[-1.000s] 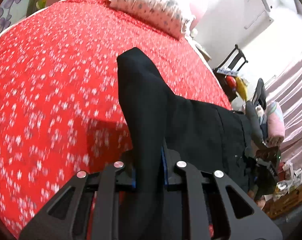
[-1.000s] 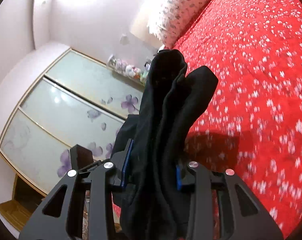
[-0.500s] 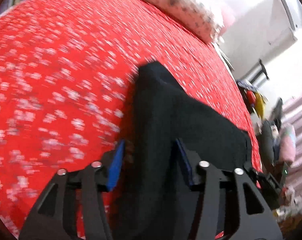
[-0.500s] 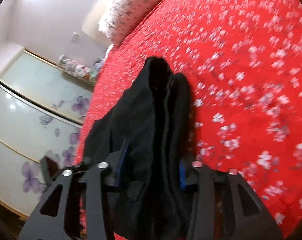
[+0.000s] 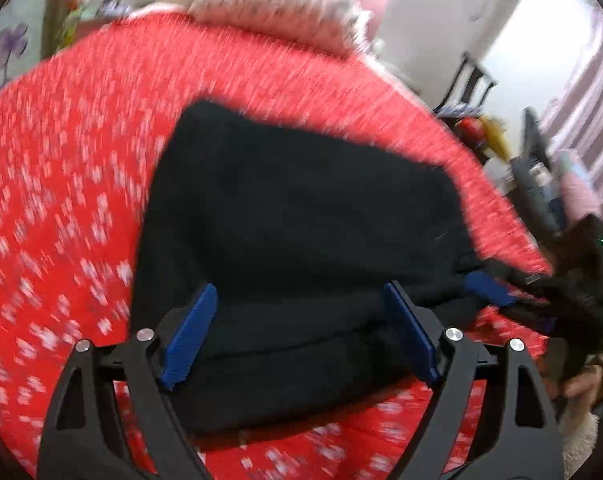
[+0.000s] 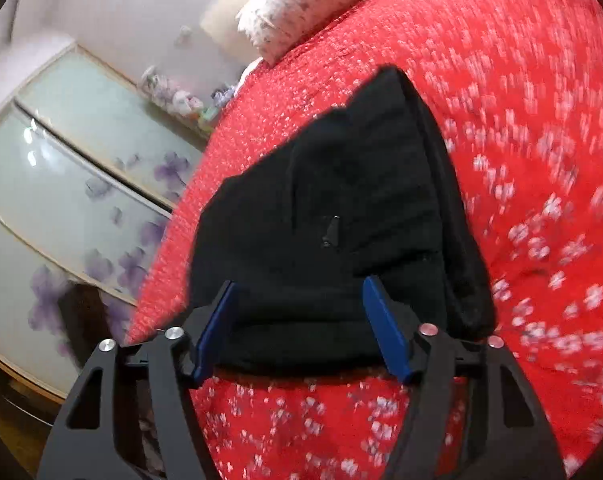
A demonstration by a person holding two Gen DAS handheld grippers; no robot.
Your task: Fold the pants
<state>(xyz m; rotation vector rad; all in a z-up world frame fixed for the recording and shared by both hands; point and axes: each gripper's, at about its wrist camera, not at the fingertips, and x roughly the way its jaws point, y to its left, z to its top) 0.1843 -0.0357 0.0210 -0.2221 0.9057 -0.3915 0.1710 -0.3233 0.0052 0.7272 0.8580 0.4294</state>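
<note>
The black pants (image 5: 301,216) lie folded in a flat stack on the red flowered bedspread (image 5: 61,208). My left gripper (image 5: 299,300) is open, its blue pads either side of the stack's near edge, with cloth between them but not pinched. In the right wrist view the pants (image 6: 333,216) show a small zipper pull on top. My right gripper (image 6: 299,292) is open too, its pads astride the near edge of the stack. The right gripper's blue pad also shows in the left wrist view (image 5: 489,288) at the pants' right edge.
A flowered pillow (image 5: 277,8) lies at the head of the bed. Sliding wardrobe doors with purple flowers (image 6: 61,184) stand beside the bed. A dark chair and clutter (image 5: 533,152) stand off the bed's right side. The bedspread (image 6: 541,160) stretches wide around the pants.
Both grippers were shut on bunched black cloth held up above the bed. They came down, opened and let go, and the pants now lie flat on the bedspread.
</note>
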